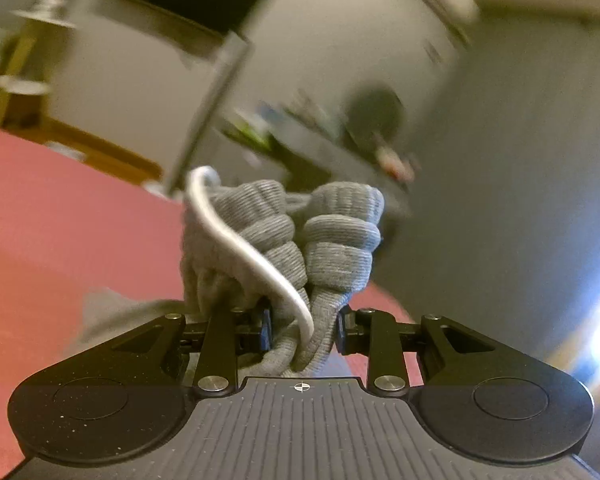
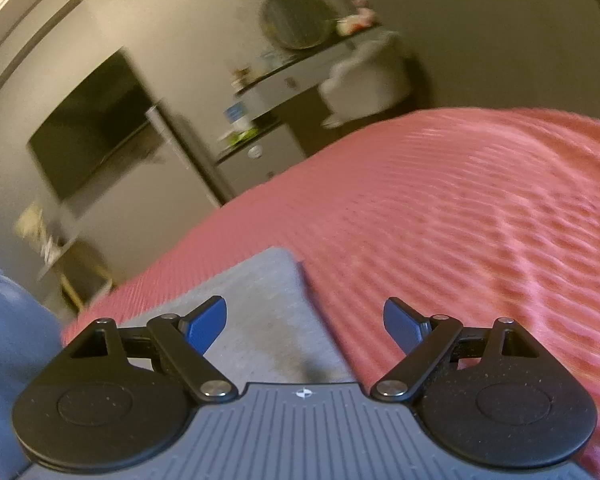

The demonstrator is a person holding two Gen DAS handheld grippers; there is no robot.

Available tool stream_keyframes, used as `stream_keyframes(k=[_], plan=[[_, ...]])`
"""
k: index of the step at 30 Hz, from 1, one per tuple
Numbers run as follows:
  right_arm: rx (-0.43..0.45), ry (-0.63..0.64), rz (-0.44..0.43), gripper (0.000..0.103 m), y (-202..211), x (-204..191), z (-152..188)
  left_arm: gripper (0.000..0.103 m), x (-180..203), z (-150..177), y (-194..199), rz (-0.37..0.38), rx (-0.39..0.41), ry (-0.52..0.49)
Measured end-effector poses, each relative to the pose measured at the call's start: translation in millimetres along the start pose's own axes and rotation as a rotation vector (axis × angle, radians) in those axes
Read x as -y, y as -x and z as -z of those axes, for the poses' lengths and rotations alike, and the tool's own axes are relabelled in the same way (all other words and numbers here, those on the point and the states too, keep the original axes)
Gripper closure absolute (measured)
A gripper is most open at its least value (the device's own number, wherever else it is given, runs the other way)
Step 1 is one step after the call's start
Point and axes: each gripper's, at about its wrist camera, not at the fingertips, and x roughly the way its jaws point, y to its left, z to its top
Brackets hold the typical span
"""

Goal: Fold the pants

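The pants are grey knit fabric. In the left wrist view my left gripper (image 1: 305,328) is shut on their bunched ribbed waistband (image 1: 284,240), with a white drawstring (image 1: 244,248) curling across it, lifted above the pink bedspread (image 1: 60,232). In the right wrist view my right gripper (image 2: 305,324) is open and empty, its blue pads (image 2: 208,326) spread just above a flat grey part of the pants (image 2: 260,304) lying on the pink ribbed bedspread (image 2: 460,208).
Beyond the bed stand a dark TV (image 2: 96,128), a small fridge (image 2: 256,160) with items on top, a shelf with a round tray (image 2: 296,18), and a wooden stand (image 2: 72,268). Blue cloth (image 2: 8,344) shows at the left edge.
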Motion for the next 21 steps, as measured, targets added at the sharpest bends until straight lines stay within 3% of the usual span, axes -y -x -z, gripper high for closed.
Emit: stream_keyframes(k=[4, 7, 9, 10, 11, 14, 17, 18, 21], plan=[[0.001, -0.094, 0.019, 0.017, -3, 21, -2, 0.065, 65, 74, -80, -0.038, -0.166, -0.198], [-0.020, -0.105, 0.020, 0.017, -9, 28, 0, 0.060, 78, 135, -136, -0.144, -0.379, -0.303], [-0.033, -0.105, 0.016, 0.017, -14, 31, 1, 0.056, 90, 149, -129, -0.164, -0.344, -0.439], [-0.032, -0.109, 0.011, 0.017, -14, 33, 0, 0.044, 92, 147, -119, -0.155, -0.330, -0.476], [-0.028, -0.117, 0.004, 0.017, -16, 35, 0, 0.027, 90, 140, -113, -0.140, -0.344, -0.459], [-0.035, -0.161, -0.009, 0.017, -22, 43, 0, 0.010, 57, 109, -74, -0.045, -0.331, -0.236], [-0.058, -0.185, -0.029, 0.017, -29, 44, 1, 0.006, 16, 85, -32, 0.033, -0.281, -0.014], [-0.060, -0.187, -0.030, 0.017, -30, 44, 2, 0.006, -2, 82, -17, 0.016, -0.259, 0.044], [-0.057, -0.212, -0.066, 0.017, -29, 44, 2, 0.006, -40, 87, 5, -0.145, -0.238, 0.108]])
